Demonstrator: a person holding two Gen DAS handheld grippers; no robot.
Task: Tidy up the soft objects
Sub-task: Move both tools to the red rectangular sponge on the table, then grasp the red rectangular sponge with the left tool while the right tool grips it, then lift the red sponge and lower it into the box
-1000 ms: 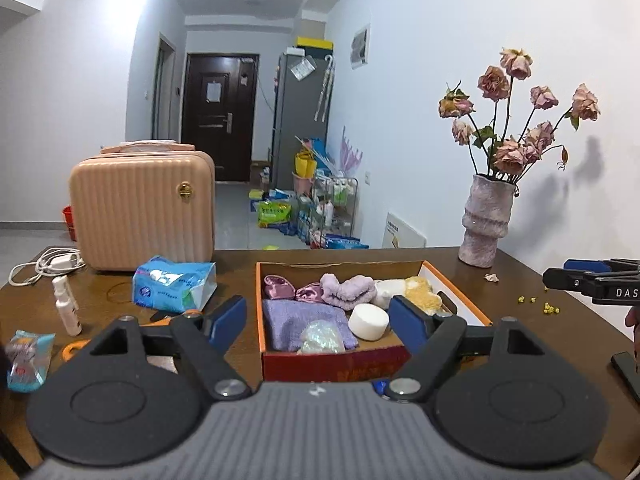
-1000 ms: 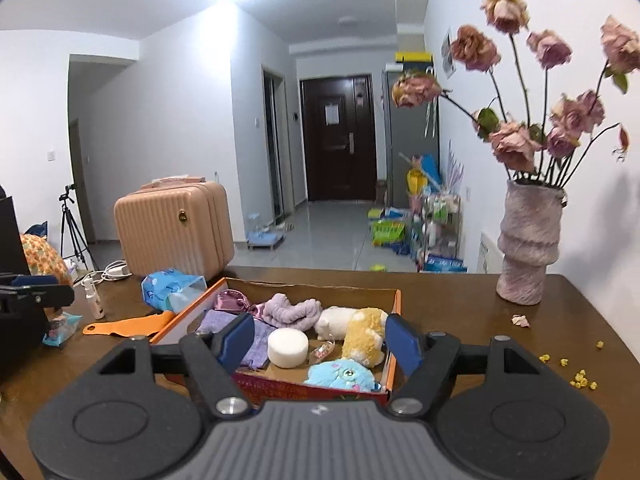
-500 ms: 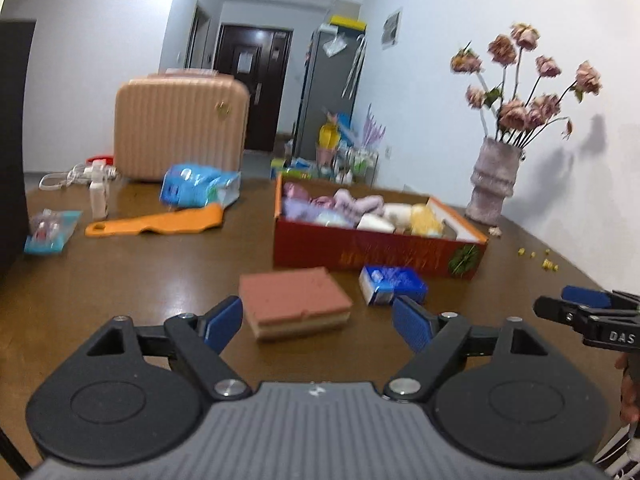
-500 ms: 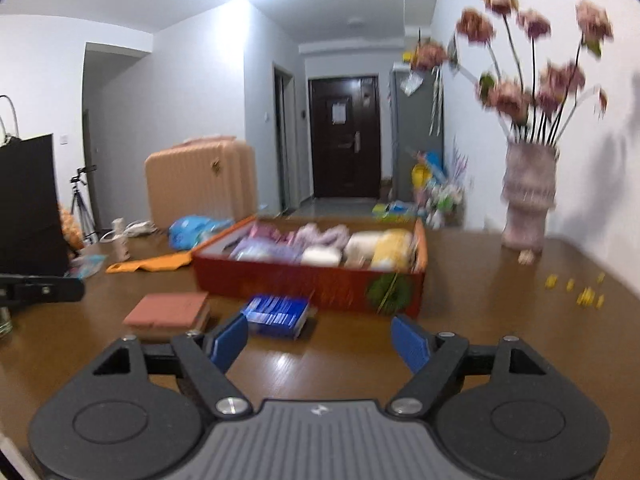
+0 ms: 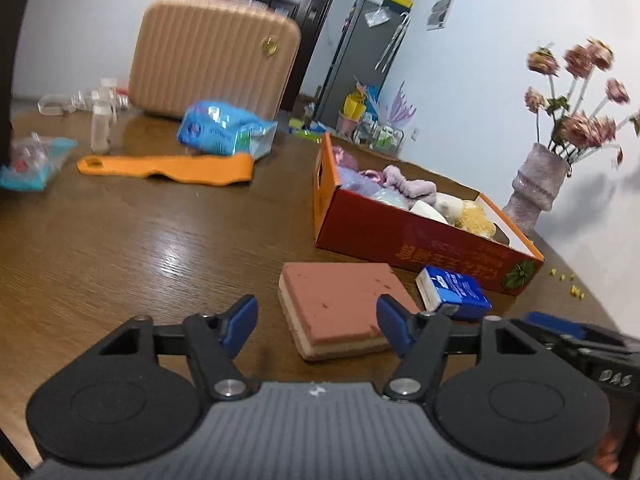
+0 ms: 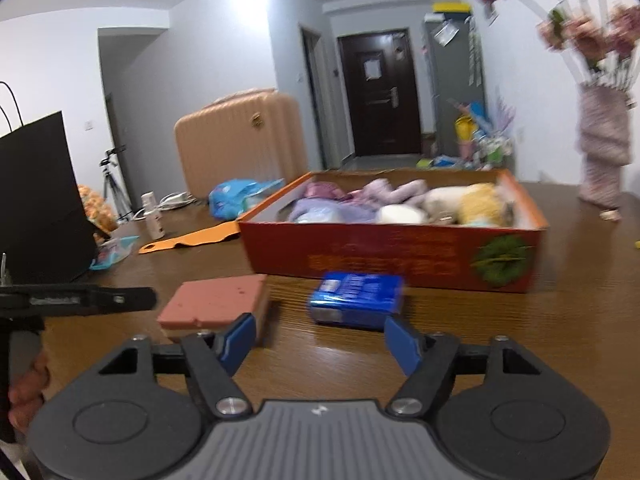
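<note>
One pink sponge [image 5: 340, 304] and one blue tissue pack [image 5: 454, 292] lie on the desk [image 5: 140, 240] just in front of the red box [image 5: 400, 240], outside it. Both claws have dropped from above the box to desk level. The left claw [image 5: 316, 326] straddles the sponge, jaws closing, not yet touching. The right claw [image 6: 320, 340] lines up just short of the pack, also closing, nothing between. Pickups look imminent. One box, already holding several soft items.

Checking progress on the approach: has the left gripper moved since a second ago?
Yes. The left gripper has dropped from over the red box to the sponge lying in front of it.
</note>
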